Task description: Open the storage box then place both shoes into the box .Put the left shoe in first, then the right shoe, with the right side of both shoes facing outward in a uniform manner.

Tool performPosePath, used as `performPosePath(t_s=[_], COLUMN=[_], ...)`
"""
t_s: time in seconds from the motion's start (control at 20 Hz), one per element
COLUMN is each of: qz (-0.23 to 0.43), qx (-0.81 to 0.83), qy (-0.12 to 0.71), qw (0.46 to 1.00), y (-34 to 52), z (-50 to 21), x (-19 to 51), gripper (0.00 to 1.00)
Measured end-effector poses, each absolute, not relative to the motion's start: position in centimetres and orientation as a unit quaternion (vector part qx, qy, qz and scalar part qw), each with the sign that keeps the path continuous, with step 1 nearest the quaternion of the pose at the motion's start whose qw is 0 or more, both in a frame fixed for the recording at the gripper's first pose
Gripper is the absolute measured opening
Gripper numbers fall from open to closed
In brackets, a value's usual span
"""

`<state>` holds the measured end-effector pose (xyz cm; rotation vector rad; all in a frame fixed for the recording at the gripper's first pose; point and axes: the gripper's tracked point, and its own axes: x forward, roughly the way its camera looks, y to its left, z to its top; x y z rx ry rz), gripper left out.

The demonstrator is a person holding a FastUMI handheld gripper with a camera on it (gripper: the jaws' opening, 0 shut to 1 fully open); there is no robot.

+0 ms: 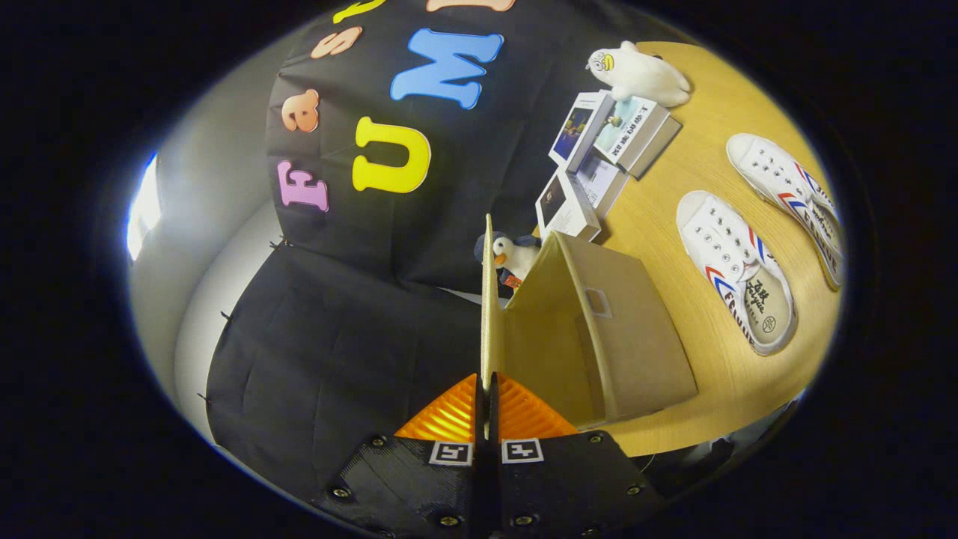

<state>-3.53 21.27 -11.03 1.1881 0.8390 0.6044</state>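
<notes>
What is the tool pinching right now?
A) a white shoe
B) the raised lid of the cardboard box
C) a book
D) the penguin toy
B: the tool is closed on the thin edge of the box lid, lifted upright, while both shoes lie on the table beyond.

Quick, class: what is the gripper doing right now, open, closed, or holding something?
Gripper: closed, its fingers pinching the edge of the raised lid of the storage box. Both shoes lie on the table beyond the box.
</notes>
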Motion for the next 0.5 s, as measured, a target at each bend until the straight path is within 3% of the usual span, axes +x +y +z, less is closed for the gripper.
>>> performPosePath(t_s=[0.5], qz=[0.320], qx=[0.462], qy=[0.324], qw=[0.761], y=[28.6], z=[-3.8], x=[-4.3], gripper=[0.00])
